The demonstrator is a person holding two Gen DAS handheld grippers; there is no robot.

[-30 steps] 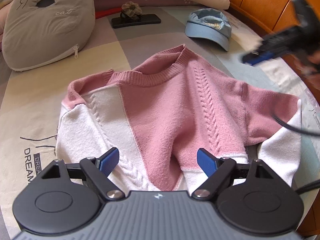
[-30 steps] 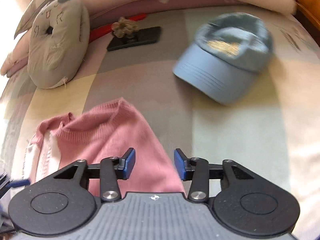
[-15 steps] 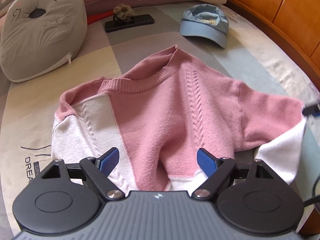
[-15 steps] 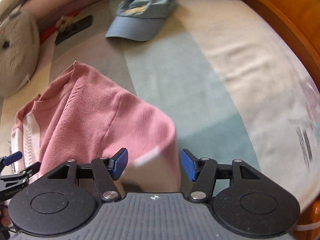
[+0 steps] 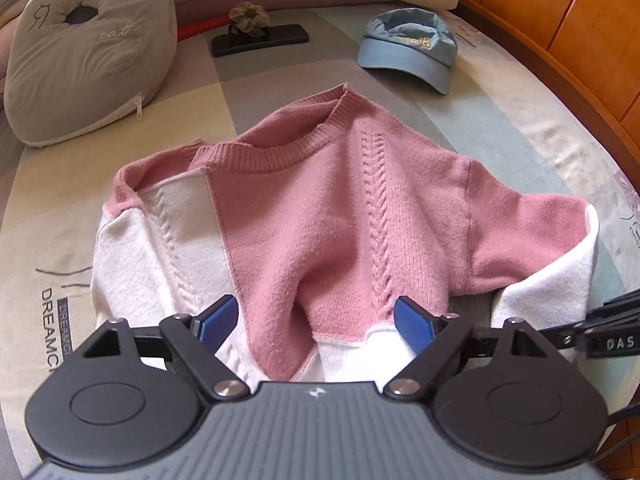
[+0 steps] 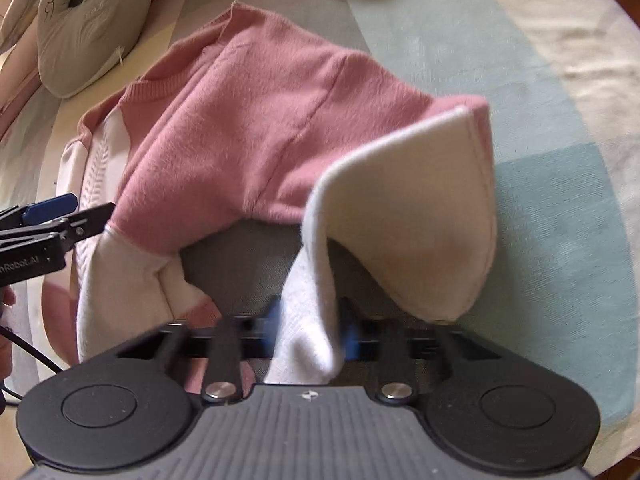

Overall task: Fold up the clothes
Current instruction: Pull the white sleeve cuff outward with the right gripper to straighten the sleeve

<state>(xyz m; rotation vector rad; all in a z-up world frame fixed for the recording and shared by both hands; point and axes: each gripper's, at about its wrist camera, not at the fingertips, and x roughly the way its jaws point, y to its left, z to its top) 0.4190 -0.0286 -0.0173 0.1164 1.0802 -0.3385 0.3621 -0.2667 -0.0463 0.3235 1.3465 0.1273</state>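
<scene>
A pink and white knit sweater (image 5: 320,220) lies face up on the bed sheet (image 5: 520,120), neckline away from me. My left gripper (image 5: 316,320) hovers open over the sweater's hem, fingers (image 5: 218,320) apart with the fabric below them; it also shows at the left edge of the right wrist view as the left gripper (image 6: 68,208). My right gripper (image 6: 310,332) has its jaws closing tight on the white end of the sweater's right sleeve (image 6: 420,220), which is lifted and curled over. The sweater (image 6: 248,120) bunches up behind it. Motion blur hides the pads.
A blue cap (image 5: 408,52) lies beyond the sweater on the right. A grey cat cushion (image 5: 88,52) sits at the back left, with a black phone (image 5: 260,38) and a scrunchie between them. A wooden bed frame (image 5: 560,20) runs along the right.
My right gripper swept from near the cap down to the right sleeve's end and closed on it, lifting the white cuff. The left gripper stayed open over the hem.
</scene>
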